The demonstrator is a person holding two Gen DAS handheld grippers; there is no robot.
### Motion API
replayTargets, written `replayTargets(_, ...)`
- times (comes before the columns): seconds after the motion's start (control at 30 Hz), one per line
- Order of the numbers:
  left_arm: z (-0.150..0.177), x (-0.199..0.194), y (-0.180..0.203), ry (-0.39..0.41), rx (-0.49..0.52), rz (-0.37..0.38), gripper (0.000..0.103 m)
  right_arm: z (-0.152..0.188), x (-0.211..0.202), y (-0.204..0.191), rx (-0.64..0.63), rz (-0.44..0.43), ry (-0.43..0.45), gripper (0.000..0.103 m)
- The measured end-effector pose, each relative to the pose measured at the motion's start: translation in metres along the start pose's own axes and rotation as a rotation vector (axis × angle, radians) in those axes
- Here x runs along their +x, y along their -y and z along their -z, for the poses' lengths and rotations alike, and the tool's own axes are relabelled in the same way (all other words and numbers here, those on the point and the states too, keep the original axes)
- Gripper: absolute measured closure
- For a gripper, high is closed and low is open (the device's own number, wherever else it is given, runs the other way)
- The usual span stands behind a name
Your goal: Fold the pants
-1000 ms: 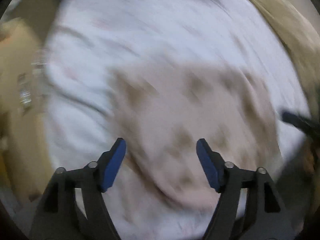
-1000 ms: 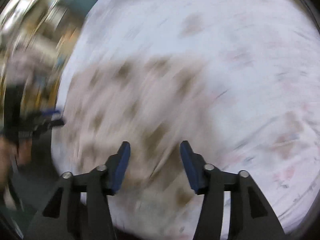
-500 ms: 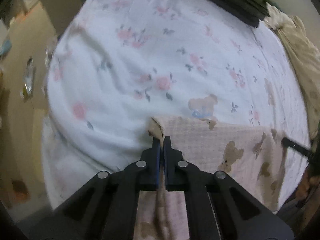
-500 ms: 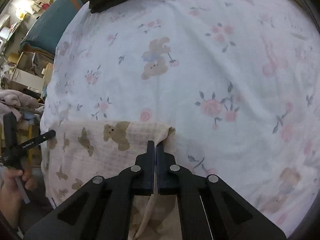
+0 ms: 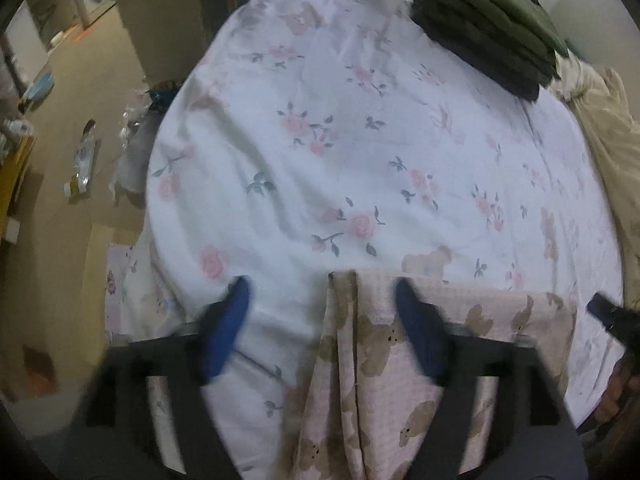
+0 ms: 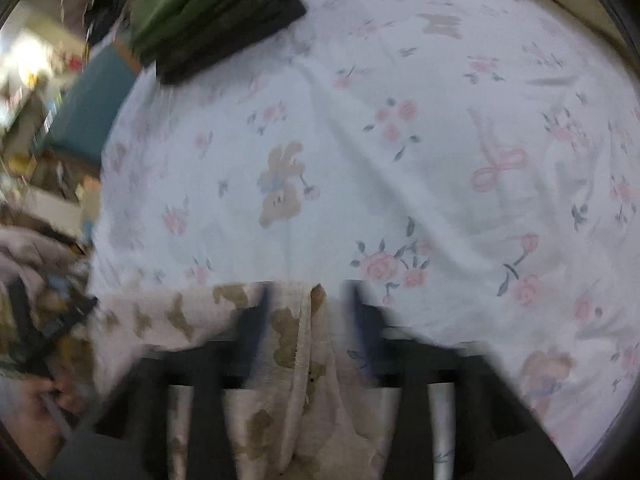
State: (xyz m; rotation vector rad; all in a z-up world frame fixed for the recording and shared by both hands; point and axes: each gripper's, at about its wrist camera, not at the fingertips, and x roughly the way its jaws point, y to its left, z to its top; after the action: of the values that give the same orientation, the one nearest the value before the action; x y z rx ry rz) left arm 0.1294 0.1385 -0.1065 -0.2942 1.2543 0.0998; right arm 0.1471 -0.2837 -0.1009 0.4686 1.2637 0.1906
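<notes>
The pink pants with brown bear print lie on the floral bedsheet at the near edge of the bed. Their top edge runs straight across, with a bunched corner between my fingers. My left gripper is open over that left corner, not holding it. In the right wrist view the pants lie below the open right gripper, whose fingers straddle the right corner. The right gripper's tip shows at the far right of the left wrist view.
A stack of folded dark green and black clothes sits at the far side of the bed, also in the right wrist view. A beige blanket lies on the right. The floor with scattered items is left of the bed.
Both grippers were shut on the pants' corners half a second ago. Both have now opened and let go, and the pants lie flat on the bed.
</notes>
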Motion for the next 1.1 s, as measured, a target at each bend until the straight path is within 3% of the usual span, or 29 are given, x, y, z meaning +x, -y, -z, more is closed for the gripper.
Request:
replayTargets(0.1, -0.004, 0.014, 0.008, -0.046, 0.045, 0.011, 0.025, -0.002, 0.014, -0.010, -0.059, 0.008, -0.043, 0.034)
replayTargets(0.33, -0.009, 0.035, 0.013, -0.054, 0.076, 0.028, 0.028, 0.001, 0.058, -0.023, -0.181, 0.075, -0.145, 0.035)
replayTargets(0.4, -0.009, 0.037, 0.021, -0.057, 0.137, 0.043, 0.056, 0.002, 0.068, -0.022, -0.206, 0.100, -0.166, 0.035)
replayTargets(0.43, -0.009, 0.039, 0.026, -0.067, 0.171, 0.053, 0.065, 0.002, 0.069, -0.023, -0.222, 0.103, -0.165, 0.036)
replayTargets(0.47, -0.007, 0.039, 0.030, -0.081, 0.201, 0.066, 0.084, 0.002, 0.069, -0.025, -0.242, 0.107, -0.160, 0.038)
replayTargets(0.5, -0.006, 0.040, 0.034, -0.102, 0.222, 0.084, 0.099, 0.002, 0.070, -0.030, -0.284, 0.118, -0.159, 0.052)
replayTargets(0.53, -0.005, 0.040, 0.038, -0.121, 0.233, 0.097, 0.098, 0.004, 0.073, -0.037, -0.341, 0.110, -0.181, 0.082)
replayTargets(0.57, -0.005, 0.037, 0.039, -0.112, 0.218, 0.089, 0.099, 0.004, 0.074, -0.041, -0.362, 0.083, -0.198, 0.095)
replayTargets(0.7, -0.012, 0.015, 0.050, -0.023, 0.253, 0.080, 0.101, -0.003, 0.061, -0.058, -0.437, 0.063, -0.161, 0.099)
replayTargets(0.8, -0.035, -0.002, 0.053, 0.067, 0.265, 0.078, 0.101, -0.029, 0.035, -0.065, -0.410, 0.075, 0.006, 0.099)
replayTargets(0.87, -0.053, -0.016, 0.055, 0.166, 0.283, 0.082, 0.101, -0.041, 0.017, -0.072, -0.389, 0.038, 0.128, 0.099)
replayTargets(0.93, -0.063, -0.027, 0.056, 0.251, 0.283, 0.097, 0.101, -0.048, 0.006, -0.083, -0.407, 0.055, 0.204, 0.099)
replayTargets(1.1, -0.054, -0.010, 0.058, 0.193, 0.315, 0.060, 0.101, -0.043, 0.021, -0.082, -0.448, 0.097, 0.122, 0.099)
